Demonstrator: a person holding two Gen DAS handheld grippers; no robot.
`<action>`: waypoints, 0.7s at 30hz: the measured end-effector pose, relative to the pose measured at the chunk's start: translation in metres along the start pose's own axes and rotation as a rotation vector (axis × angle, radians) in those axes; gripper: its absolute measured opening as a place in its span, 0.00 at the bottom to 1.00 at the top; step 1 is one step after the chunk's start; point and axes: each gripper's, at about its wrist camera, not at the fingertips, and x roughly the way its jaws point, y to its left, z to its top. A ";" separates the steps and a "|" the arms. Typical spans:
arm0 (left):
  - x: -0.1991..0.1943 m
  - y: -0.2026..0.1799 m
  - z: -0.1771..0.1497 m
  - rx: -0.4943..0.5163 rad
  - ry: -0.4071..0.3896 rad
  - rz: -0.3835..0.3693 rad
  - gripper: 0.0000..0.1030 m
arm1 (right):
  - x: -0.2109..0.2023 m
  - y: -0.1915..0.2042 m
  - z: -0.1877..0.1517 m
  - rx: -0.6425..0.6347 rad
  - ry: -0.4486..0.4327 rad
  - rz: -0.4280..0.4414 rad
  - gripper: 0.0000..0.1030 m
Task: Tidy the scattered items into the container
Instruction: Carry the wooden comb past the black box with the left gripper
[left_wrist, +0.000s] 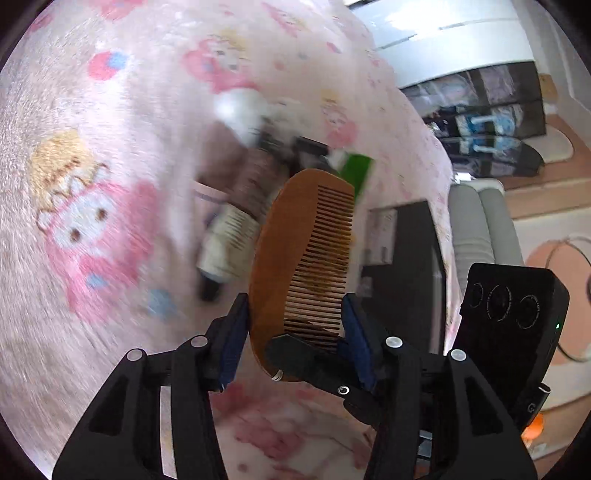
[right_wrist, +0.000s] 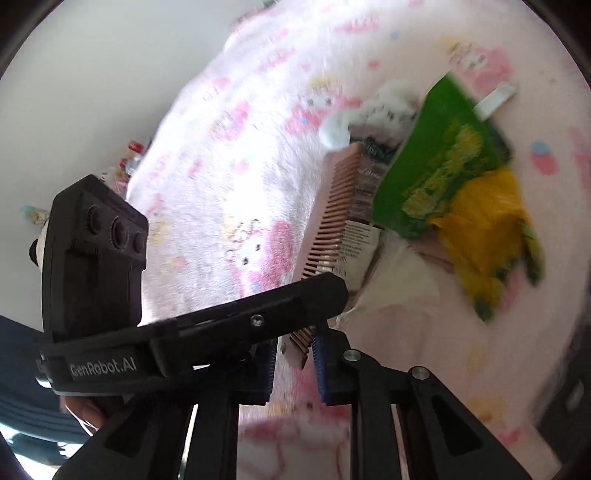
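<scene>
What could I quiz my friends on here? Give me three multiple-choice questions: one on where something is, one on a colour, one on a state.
1. Where is the wooden comb?
A) flat on the blanket
B) between the fingers of the left gripper
C) under a green packet

2. What colour are the gripper's pads?
A) blue
B) red
C) white

3. What state is the comb in?
A) snapped in two
B) wrapped in paper
C) whole, up off the blanket

Answers:
1 B: the left wrist view shows a pad on each side of the comb.
2 A: blue strips line the inner side of the black fingers.
3 C: the comb's body and row of teeth are unbroken, and it stands on end above the pink fabric.
</scene>
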 end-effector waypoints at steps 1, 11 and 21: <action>-0.002 -0.014 -0.008 0.025 0.001 -0.010 0.50 | -0.012 0.001 -0.007 -0.001 -0.023 0.003 0.14; 0.022 -0.136 -0.088 0.203 0.099 -0.037 0.50 | -0.150 -0.030 -0.110 0.095 -0.241 -0.049 0.14; 0.099 -0.181 -0.172 0.330 0.307 0.038 0.50 | -0.181 -0.104 -0.207 0.242 -0.259 -0.086 0.14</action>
